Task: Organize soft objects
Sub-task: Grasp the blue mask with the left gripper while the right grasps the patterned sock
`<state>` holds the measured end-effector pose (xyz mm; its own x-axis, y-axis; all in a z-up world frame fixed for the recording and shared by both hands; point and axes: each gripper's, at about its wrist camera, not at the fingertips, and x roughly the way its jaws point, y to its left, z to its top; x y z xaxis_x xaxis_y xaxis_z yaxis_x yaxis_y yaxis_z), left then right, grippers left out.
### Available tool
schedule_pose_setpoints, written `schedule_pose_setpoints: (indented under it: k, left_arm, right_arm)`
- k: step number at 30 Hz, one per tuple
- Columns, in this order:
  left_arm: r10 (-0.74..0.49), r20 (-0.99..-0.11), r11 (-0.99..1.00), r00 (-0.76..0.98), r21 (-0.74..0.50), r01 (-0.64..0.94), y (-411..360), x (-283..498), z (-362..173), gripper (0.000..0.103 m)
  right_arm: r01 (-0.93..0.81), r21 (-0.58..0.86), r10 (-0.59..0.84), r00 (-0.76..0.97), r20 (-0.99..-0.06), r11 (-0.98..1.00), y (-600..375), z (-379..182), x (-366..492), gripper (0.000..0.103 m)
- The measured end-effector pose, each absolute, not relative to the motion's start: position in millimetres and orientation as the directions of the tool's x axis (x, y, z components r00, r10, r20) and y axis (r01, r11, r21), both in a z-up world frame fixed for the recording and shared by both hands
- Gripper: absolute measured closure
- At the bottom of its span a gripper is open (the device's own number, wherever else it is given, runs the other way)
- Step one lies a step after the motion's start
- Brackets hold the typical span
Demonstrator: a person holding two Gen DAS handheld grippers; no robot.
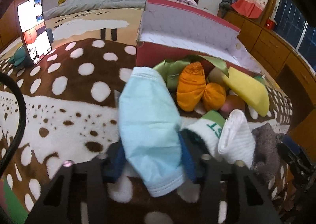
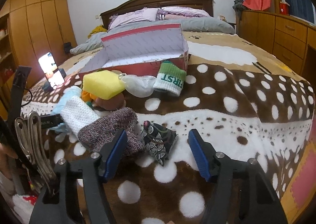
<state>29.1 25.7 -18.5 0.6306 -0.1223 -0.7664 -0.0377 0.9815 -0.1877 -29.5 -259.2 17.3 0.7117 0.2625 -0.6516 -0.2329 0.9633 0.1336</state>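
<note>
My left gripper (image 1: 152,141) is shut on a light blue fabric mask (image 1: 148,125) and holds it above the spotted blanket, in front of the open red shoebox (image 1: 156,52). Plush fruits lie beside the box: orange pieces (image 1: 190,85), a yellow banana (image 1: 248,89), green leaves (image 1: 215,61). A white sock with a green band (image 1: 209,127), a white knit sock (image 1: 237,139) and a grey knit sock (image 1: 266,145) lie to the right. My right gripper (image 2: 158,145) is open over the blanket, with the grey knit sock (image 2: 110,131) and a dark patterned pouch (image 2: 160,141) between its fingers.
A lit phone (image 1: 33,28) stands propped on the bed at the left. The red box (image 2: 138,65) is open at the middle of the bed, with a green-banded sock (image 2: 171,79) and a white mesh bag (image 2: 138,83) in front. Wooden drawers (image 2: 286,32) line the right wall.
</note>
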Motion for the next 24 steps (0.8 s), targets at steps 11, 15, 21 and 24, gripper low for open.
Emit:
schedule_pose_setpoints:
  k: [11,15,21,24]
  left_arm:
    - [-0.153,-0.734,0.978,0.661,-0.21,-0.006,32.7,13.5,-1.3,0.071]
    - [-0.151,-0.717,0.981,0.68,-0.195,0.013,27.5,8.4,7.7,0.072]
    - [-0.15,-0.697,0.984,0.701,-0.178,0.034,22.8,0.5,20.0,0.072]
    - [-0.151,-0.685,0.984,0.712,-0.175,0.04,22.5,-3.2,25.6,0.072]
  right_arm:
    - [-0.205,0.174,0.268,0.684,-0.678,0.963,-264.7,7.6,-18.8,0.047]
    - [-0.196,0.215,0.29,0.66,-0.693,0.957,-268.1,-0.8,-10.2,0.054]
    - [-0.209,0.239,0.317,0.661,-0.68,0.948,-268.1,-0.4,-13.2,0.066]
    - [-0.212,0.222,0.307,0.679,-0.667,0.952,-268.9,6.5,-18.0,0.067]
